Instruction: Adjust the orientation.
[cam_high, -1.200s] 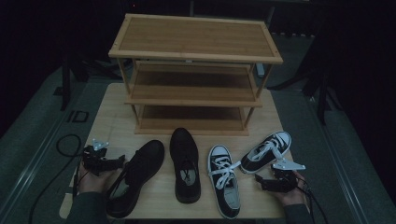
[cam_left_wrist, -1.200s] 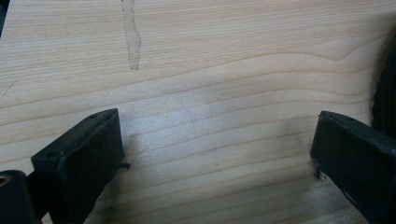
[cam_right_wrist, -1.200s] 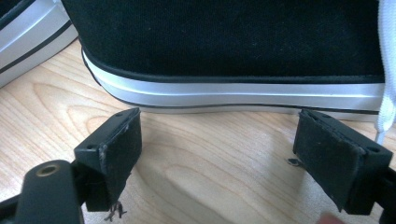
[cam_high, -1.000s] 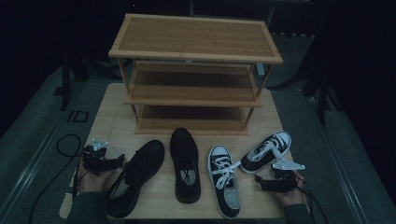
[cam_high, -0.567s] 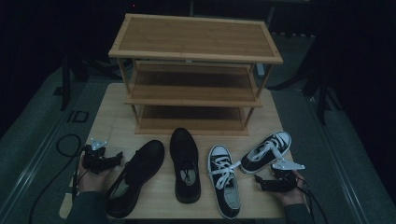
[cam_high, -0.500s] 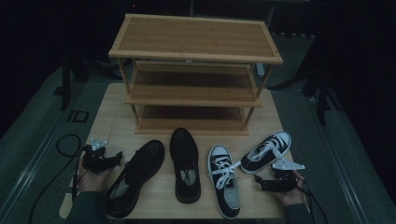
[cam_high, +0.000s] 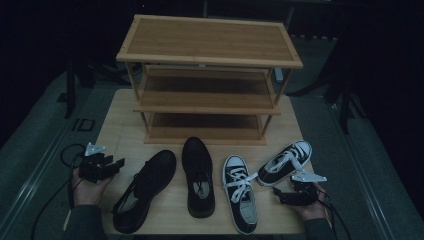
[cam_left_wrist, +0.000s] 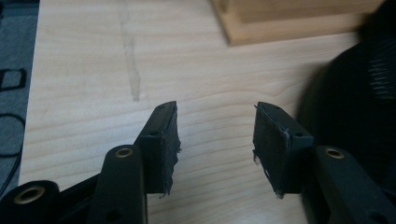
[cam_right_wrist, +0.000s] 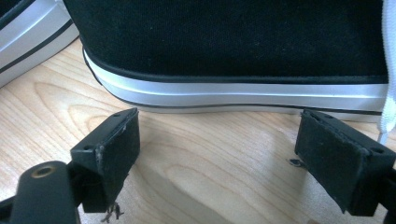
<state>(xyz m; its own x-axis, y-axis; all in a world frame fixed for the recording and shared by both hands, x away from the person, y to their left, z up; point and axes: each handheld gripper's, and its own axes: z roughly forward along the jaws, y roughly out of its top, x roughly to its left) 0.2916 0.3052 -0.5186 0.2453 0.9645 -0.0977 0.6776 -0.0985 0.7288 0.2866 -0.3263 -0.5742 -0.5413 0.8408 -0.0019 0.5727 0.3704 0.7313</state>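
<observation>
As our left gripper (cam_high: 119, 163) lifts off the table (cam_high: 120, 125), we begin narrowing its jaws.
Its jaws have just been closing yet stand apart with nothing between them; the black leather shoe (cam_left_wrist: 355, 107) sits just outside the right-hand finger (cam_left_wrist: 275, 140). Our right gripper (cam_high: 278, 194) waits wide open, empty, the black canvas sneaker (cam_right_wrist: 233, 42) just beyond its fingertips (cam_right_wrist: 116, 140). We judge the leather shoe comes first.

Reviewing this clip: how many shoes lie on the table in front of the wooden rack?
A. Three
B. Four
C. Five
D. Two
B: the high view shows two black leather shoes and two black-and-white sneakers on the table before the wooden rack.
</observation>
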